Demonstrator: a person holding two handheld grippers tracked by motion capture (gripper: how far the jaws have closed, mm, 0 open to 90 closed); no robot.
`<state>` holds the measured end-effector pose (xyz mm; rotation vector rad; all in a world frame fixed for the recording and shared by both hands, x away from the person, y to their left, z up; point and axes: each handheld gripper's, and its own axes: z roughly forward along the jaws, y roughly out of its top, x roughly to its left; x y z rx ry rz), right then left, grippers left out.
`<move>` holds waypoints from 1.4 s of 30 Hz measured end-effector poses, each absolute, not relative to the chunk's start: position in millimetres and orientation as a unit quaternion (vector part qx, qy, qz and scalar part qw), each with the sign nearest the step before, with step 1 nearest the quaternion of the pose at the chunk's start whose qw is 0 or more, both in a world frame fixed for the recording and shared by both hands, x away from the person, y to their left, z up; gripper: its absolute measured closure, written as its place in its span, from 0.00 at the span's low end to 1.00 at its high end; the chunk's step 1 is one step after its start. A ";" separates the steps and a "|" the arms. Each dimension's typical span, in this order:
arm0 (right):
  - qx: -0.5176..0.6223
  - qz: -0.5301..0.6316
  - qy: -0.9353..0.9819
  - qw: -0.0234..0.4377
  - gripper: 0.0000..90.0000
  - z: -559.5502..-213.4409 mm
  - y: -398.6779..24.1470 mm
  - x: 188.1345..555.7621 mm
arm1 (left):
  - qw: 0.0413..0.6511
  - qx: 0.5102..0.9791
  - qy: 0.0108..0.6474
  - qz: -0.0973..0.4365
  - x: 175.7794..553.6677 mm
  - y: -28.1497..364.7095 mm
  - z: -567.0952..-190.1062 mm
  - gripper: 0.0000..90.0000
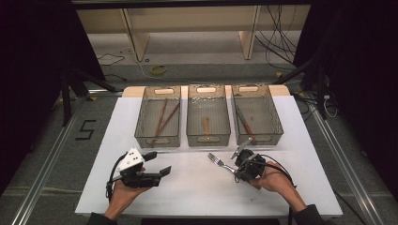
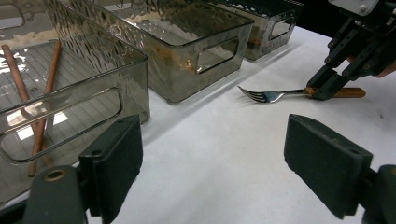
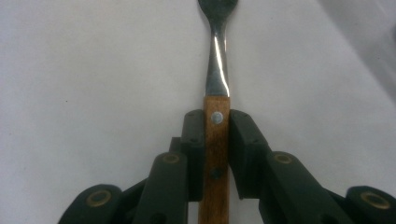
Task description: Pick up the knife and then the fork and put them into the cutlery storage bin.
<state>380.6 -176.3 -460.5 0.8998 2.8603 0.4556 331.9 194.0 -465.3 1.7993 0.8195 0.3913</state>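
A fork point(image 1: 218, 161) with metal tines and a wooden handle point(image 3: 216, 140) lies on the white table top point(image 1: 187, 192), in front of the bins. My right gripper point(image 1: 234, 169) is shut on that handle, its pads point(image 3: 194, 135) pressing both sides near the rivet. From the left gripper view, the fork point(image 2: 271, 95) rests flat with the right gripper point(image 2: 324, 88) clamped on its handle end. My left gripper point(image 1: 158, 164) hovers at the front left of the table. Its jaws stand wide apart, with nothing between them point(image 2: 219, 163).
Three smoky clear bins stand in a row at the back of the table. The left bin point(image 1: 158, 139) holds two brown sticks point(image 1: 162, 117), the middle bin point(image 1: 208, 138) a wooden-handled piece point(image 1: 205, 124), and the right bin point(image 1: 277, 123) a knife point(image 1: 245, 124). Cables lie on the floor beyond.
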 end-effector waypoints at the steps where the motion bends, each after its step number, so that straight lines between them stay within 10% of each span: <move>1: 0.295 0.150 0.942 0.054 0.86 -460.5 -176.4 380.7 | 0.533 0.755 0.344 0.164 332.0 194.1 -465.2 0.21; 42: 0.287 0.224 0.928 0.083 0.86 -430.2 -185.5 377.5 | 0.533 0.755 0.344 0.165 332.0 194.2 -465.3 0.21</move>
